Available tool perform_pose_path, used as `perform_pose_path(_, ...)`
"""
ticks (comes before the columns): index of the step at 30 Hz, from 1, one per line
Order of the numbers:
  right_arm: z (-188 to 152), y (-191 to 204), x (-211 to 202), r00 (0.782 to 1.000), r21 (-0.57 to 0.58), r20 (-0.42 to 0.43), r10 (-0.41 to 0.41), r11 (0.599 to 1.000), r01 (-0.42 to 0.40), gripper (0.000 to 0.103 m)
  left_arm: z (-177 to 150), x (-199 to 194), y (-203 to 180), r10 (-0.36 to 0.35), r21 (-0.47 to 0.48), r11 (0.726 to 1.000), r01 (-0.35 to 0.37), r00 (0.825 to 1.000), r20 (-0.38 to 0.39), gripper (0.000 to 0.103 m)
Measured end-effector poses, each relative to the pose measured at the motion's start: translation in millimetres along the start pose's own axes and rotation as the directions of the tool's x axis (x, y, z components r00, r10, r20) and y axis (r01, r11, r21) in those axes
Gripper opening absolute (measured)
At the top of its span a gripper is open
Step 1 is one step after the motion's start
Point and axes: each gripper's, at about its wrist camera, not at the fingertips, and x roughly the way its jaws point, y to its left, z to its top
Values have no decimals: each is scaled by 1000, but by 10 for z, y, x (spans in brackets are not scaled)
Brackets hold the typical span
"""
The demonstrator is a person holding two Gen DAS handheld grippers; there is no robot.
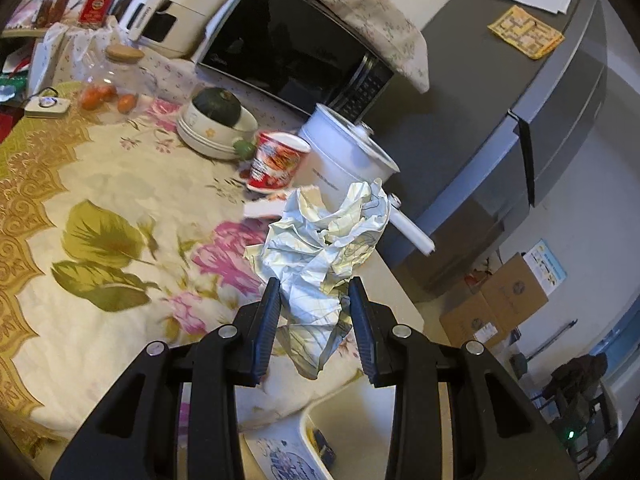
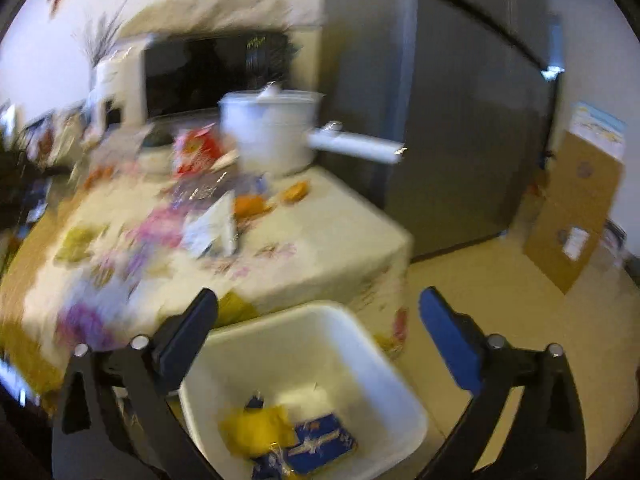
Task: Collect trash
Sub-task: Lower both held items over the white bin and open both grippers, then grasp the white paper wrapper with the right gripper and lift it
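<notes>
My left gripper (image 1: 314, 296) is shut on a crumpled white paper (image 1: 324, 248) and holds it above the table's near corner. Below it part of the white trash bin (image 1: 352, 416) shows. In the blurred right wrist view my right gripper (image 2: 318, 308) is open and empty, right above the white bin (image 2: 308, 352), which stands on the floor against the table and holds a yellow wrapper (image 2: 256, 426) and a blue packet (image 2: 324, 442). On the table lie a white plastic wrapper (image 2: 214, 228) and orange scraps (image 2: 250, 204).
The floral tablecloth (image 1: 120, 208) carries a red instant noodle cup (image 1: 276, 162), a white pot with a long handle (image 1: 348, 160), a bowl with a green squash (image 1: 218, 110), a microwave (image 1: 288, 48) and jars. A grey fridge (image 1: 520, 100) and cardboard boxes (image 1: 496, 300) stand to the right.
</notes>
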Motion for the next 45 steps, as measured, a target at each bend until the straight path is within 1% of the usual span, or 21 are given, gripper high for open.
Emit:
perform_pose_path(2,-12,-99,55,998,17,-16,-68,998,68,96,-40,31,-87,-8,23,1000,8,1000,-11,35)
perform_pose_path(3,-21,-141,85,996,25,-33,-86,996,87,96,-66,47,-143,-16,37,999,16,1000,-18,35)
perform_pose_path(6,-57,-279,130,990,57,-76,-120,991,125,96,-164,118,-336,-44,83,995,48,998,-49,35)
perform_pose_path(9,-68,-389,150,985,85,-91,-149,984,156,96,-267,198,-531,-74,128,988,86,993,-90,35)
perform_pose_path(11,-63,-435,157,984,105,-98,-149,982,159,96,-355,281,-669,-91,160,981,111,988,-127,36)
perform_pose_path(15,-39,-530,170,979,147,-98,-177,971,190,96,-526,433,-854,-101,201,970,139,977,-190,36)
perform_pose_path(19,-39,-690,164,972,210,-111,-208,951,227,96,-724,607,-997,-97,234,958,162,959,-268,36)
perform_pose_path(21,-49,-777,174,970,247,-125,-207,940,233,96,-824,680,-1047,-89,251,953,169,949,-301,38)
perform_pose_path(23,-64,-844,213,969,278,-151,-197,932,233,96,-954,779,-1113,-72,273,946,175,934,-350,51)
perform_pose_path(24,-65,-850,243,968,285,-161,-191,930,231,96,-1016,820,-1144,-58,287,942,173,928,-368,55)
perform_pose_path(25,-72,-858,272,968,292,-172,-182,929,227,96,-1072,850,-1162,-47,299,938,172,923,-382,62)
perform_pose_path(27,-77,-850,284,968,292,-176,-176,930,223,96,-1145,865,-1189,-33,319,932,172,916,-399,68)
perform_pose_path(28,-79,-840,280,969,287,-174,-178,932,223,96,-1187,877,-1204,-20,334,928,168,914,-405,74)
perform_pose_path(29,-78,-822,272,969,280,-169,-182,933,224,96,-1203,884,-1211,-10,342,926,162,915,-404,76)
perform_pose_path(33,-79,-769,295,968,259,-171,-182,940,223,96,-1198,872,-1189,6,351,925,144,920,-393,78)
perform_pose_path(35,-83,-756,306,968,252,-176,-180,942,221,96,-1168,854,-1173,15,353,927,127,927,-374,83)
perform_pose_path(38,-88,-729,317,967,240,-182,-177,946,219,96,-1116,832,-1147,21,348,931,113,933,-358,84)
perform_pose_path(41,-109,-677,344,966,221,-198,-167,952,210,96,-1057,800,-1105,45,353,932,79,943,-329,86)
perform_pose_path(43,-128,-597,405,963,187,-226,-149,963,193,96,-972,763,-1026,59,334,941,47,952,-300,91)
perform_pose_path(45,-135,-460,481,959,142,-261,-112,978,153,96,-856,725,-906,69,291,957,14,959,-275,91)
